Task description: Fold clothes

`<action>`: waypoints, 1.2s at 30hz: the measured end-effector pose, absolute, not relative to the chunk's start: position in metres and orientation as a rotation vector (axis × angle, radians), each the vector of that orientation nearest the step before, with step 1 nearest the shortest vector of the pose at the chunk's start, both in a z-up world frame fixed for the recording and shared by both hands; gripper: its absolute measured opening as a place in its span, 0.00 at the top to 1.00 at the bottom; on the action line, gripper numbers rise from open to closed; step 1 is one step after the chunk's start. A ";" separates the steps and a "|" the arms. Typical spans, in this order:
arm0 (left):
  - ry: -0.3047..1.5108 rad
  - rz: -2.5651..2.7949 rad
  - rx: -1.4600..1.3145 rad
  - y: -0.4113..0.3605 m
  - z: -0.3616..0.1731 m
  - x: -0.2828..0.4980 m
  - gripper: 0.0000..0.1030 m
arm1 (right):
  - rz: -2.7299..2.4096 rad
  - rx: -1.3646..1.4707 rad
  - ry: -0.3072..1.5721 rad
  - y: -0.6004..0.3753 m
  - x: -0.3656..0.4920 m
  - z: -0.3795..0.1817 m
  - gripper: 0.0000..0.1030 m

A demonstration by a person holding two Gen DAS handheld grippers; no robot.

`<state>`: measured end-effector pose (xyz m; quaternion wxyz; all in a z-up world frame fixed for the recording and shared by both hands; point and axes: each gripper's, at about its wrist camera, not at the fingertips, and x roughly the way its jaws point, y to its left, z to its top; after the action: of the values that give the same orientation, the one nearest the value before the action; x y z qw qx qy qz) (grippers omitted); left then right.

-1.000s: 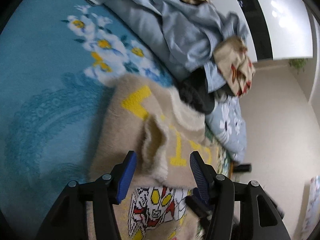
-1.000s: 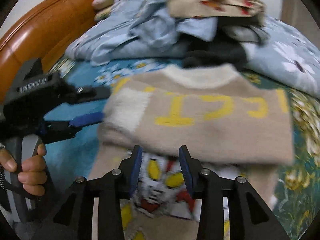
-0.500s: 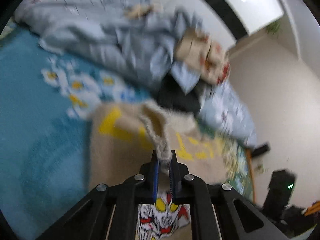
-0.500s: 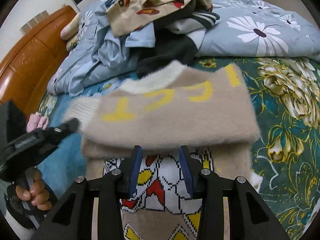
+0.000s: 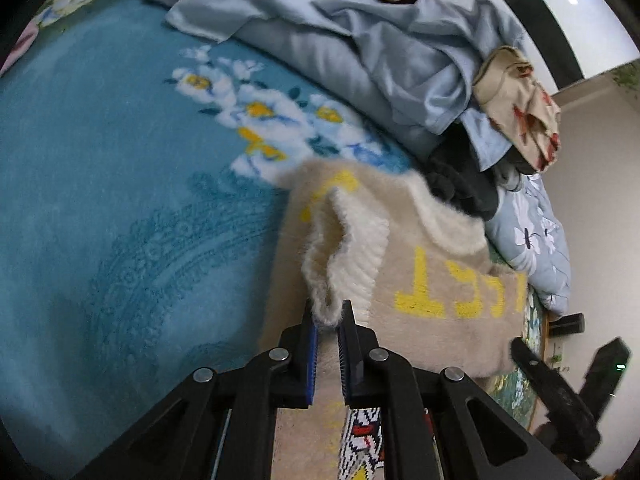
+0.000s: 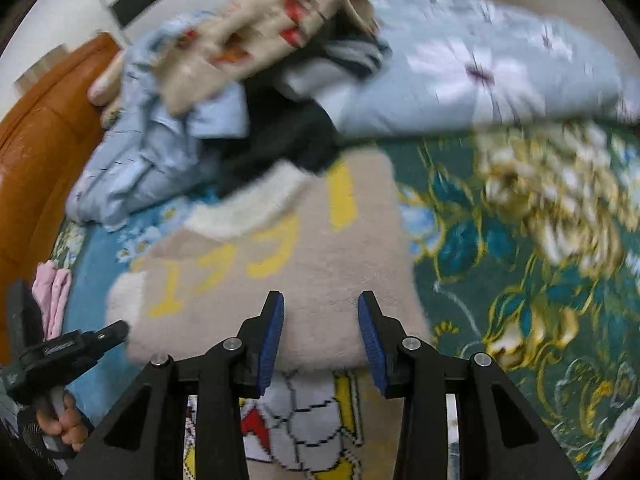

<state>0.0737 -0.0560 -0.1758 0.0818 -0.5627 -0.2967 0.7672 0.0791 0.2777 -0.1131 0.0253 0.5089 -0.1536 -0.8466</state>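
Closest in, the left gripper [image 5: 328, 312] is seen clamped on the white cuff [image 5: 352, 248] of the beige sweater [image 5: 436, 320], the blue pads pressed onto the fuzzy edge and the cuff lifted above the folded body. The right gripper [image 6: 321, 312] is held over the sweater's near fold with its fingers spread wide, nothing between them. The sweater is laid on the teal blanket [image 5: 100, 184], yellow letters up, a cartoon patch showing below the fold. Beyond it, a pile of clothes [image 5: 400, 52] is heaped up, much of it blurred in the right view. A wooden headboard [image 6: 40, 144] is glimpsed farthest left.
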 end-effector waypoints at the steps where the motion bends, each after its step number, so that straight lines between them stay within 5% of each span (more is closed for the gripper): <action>1: -0.894 2.289 -1.688 -0.054 -0.177 0.074 0.90 | -2.615 1.589 -0.485 0.281 0.076 -0.118 0.61; 14: -1.061 2.220 -1.663 -0.063 -0.178 0.077 0.87 | -2.593 1.615 -0.518 0.291 0.076 -0.124 0.61; 16: -1.073 2.239 -1.655 -0.067 -0.172 0.079 0.81 | -2.601 1.578 -0.546 0.294 0.089 -0.117 0.61; 18: -1.092 2.268 -1.674 -0.074 -0.169 0.083 0.62 | -2.618 1.566 -0.576 0.303 0.107 -0.116 0.61; 20: -1.106 2.276 -1.724 -0.079 -0.171 0.086 0.53 | -2.631 1.600 -0.614 0.315 0.124 -0.120 0.61; 31: -0.820 2.125 -2.028 -0.051 -0.196 0.106 0.48 | -2.517 1.684 -1.016 0.375 0.195 -0.157 0.54; 36: -0.833 2.016 -2.046 -0.049 -0.197 0.119 0.48 | -2.395 1.666 -1.037 0.367 0.213 -0.163 0.54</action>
<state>0.1190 -0.0491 -0.1966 0.0753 -0.6822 -0.2776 0.6722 0.2125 0.3674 -0.1632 0.0226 0.5379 -0.3349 -0.7733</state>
